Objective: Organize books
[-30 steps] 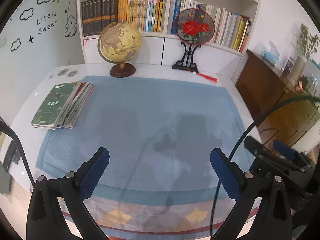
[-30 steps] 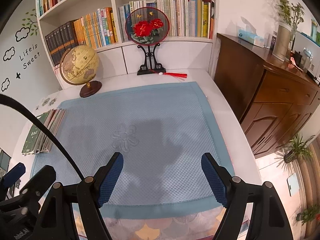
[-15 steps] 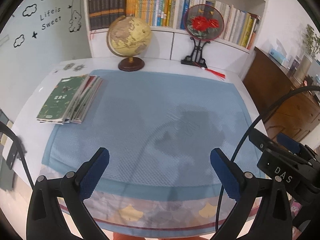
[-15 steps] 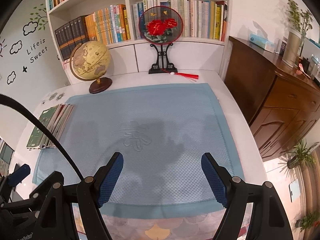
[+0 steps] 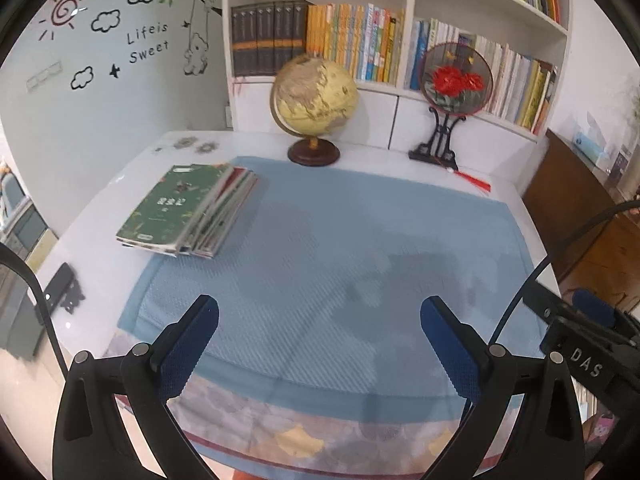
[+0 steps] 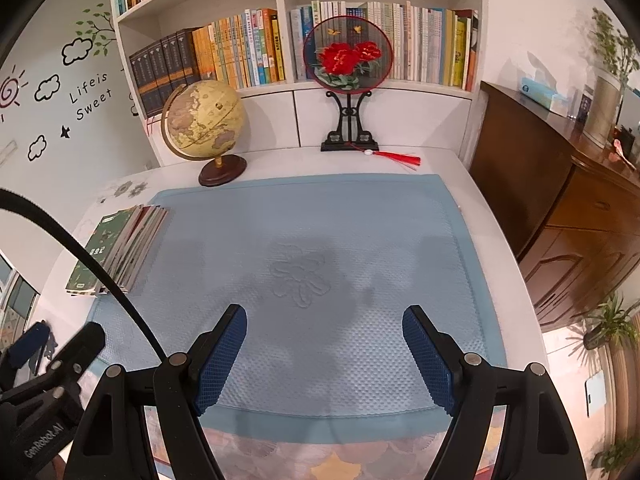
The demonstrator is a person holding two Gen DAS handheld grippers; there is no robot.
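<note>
The stack of books (image 5: 188, 212) is lying flat at the left edge of the blue mat (image 5: 340, 248), fanned so the page edges step outward, with a glossy green cover on top; from the right wrist view I am seeing the same pile (image 6: 116, 250) straddling the mat's border and the bare white desk (image 6: 480, 216). The mat is showing a woven, dimpled texture with a flower pattern pressed into its middle, and a patterned cloth is peeking out along its near edge.

Beyond it, a tan globe (image 5: 314, 96) is standing on a round dark wooden base, and a round embroidered fan (image 6: 347, 60) with red flowers is sitting upright in a black scrolled stand, a red tassel trailing beside it. White shelves (image 6: 288, 20) packed with upright spines are filling the back wall (dark bound volumes at the left, bright paperbacks further along). A dark wooden cabinet (image 6: 560, 184) is flanking the desk on the right, and the left wall is carrying cloud and tree decals.

I am holding the left hand-held gripper (image 5: 320, 332) released over the mat's near edge, nothing between its blue ribbed pads. The right hand-held gripper (image 6: 324, 344) is likewise spread wide and empty above the mat.
</note>
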